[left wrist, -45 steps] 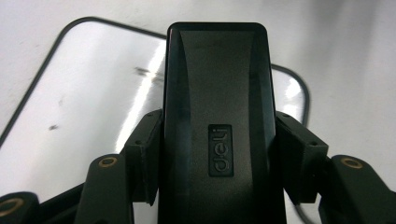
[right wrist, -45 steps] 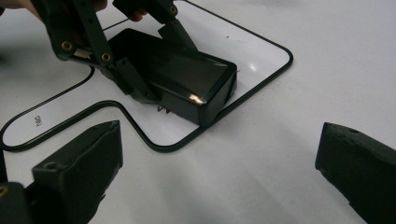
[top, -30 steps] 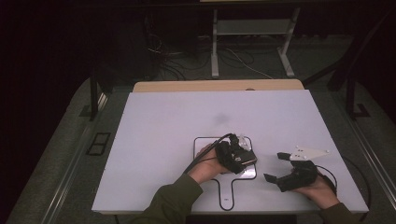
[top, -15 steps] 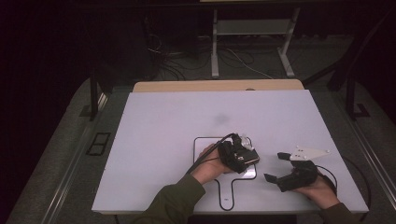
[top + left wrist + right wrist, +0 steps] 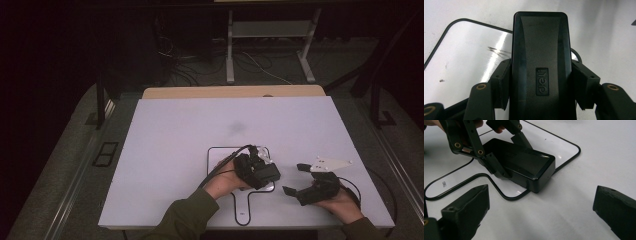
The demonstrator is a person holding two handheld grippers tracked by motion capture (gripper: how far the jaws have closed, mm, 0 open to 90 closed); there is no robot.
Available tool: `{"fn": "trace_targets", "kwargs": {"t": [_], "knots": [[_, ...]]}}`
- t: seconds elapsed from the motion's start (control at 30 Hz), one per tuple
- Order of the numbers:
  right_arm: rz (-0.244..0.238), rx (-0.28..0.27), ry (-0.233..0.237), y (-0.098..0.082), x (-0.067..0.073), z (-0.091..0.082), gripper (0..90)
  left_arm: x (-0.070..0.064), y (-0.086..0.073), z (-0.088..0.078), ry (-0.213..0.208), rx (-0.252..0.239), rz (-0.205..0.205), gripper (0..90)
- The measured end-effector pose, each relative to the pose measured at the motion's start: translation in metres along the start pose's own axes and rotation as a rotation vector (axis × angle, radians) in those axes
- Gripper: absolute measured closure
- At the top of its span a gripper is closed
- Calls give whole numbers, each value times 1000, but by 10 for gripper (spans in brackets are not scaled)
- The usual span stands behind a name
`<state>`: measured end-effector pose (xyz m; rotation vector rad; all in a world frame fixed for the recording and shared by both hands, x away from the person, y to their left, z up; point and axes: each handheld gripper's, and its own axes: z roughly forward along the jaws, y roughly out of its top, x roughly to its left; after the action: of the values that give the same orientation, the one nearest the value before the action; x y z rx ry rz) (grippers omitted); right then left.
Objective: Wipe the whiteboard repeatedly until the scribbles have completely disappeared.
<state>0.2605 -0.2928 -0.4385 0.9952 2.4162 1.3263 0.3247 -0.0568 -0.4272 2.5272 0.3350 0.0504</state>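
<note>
Gripping: left gripper (image 5: pixel 260 170) has its jaws clamped on the two long sides of a black box (image 5: pixel 540 62), glossy rim, "deli" stamped on the lid.
Box location: sits flat on a white paddle-shaped board (image 5: pixel 220 160) with a dark outline, near the board's right edge, one corner reaching close to the outline.
Right gripper: right gripper (image 5: pixel 300 182) has its jaws spread wide, nothing between them, sitting just right of the box and apart from it.
Left gripper view extra: you get the logo dead-on, plus scuff marks on the board's shiny face, which the overhead shot is too far off to catch.
Right gripper view extra: shows the box from the side with its end wall, the other gripper's pads (image 5: pixel 496 168) pressed against it, and small "deli" print on the board's handle.
High view extra: both hands, a green sleeve (image 5: pixel 185 220) on the left arm, and a grey plate on top of the right gripper.
Surface: big white table (image 5: pixel 175 135), with a wooden strip along the far edge.
Room: pretty dark, grey floor, cables and metal stand legs (image 5: pixel 230 50) behind the table.
</note>
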Motion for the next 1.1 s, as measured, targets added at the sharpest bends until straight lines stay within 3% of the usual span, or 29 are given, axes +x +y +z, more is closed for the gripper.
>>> {"fn": "trace_targets", "kwargs": {"t": [0.13, 0.17, 0.57, 0.73, 0.8, 0.83, 0.93, 1.1], "knots": [[0, 1, 0, 0, 0, -1, 0, 1, -1, -2, -12, -4, -3, 387], [-1, 1, 0, 0, 0, -1, 0, 1, -1, -1, -14, -19, -21, 387], [-3, 2, 1, 0, 0, 0, 0, 3, -3, -1, -31, -22, -11, 382], [-1, 2, 1, 0, 0, -1, 0, 3, -2, -3, -8, -3, -4, 391], [-1, 2, -1, 0, 0, -1, 0, 5, -2, -2, 33, -6, -5, 393], [-1, 1, -1, 0, 0, -1, 0, 10, -2, -3, 54, -2, 19, 394], [-3, 0, -2, 0, 0, -1, 0, 14, -3, -4, 60, 2, 11, 395], [0, -1, -2, 0, 0, -1, 0, -3, 0, -2, 42, 19, 26, 398]]}}
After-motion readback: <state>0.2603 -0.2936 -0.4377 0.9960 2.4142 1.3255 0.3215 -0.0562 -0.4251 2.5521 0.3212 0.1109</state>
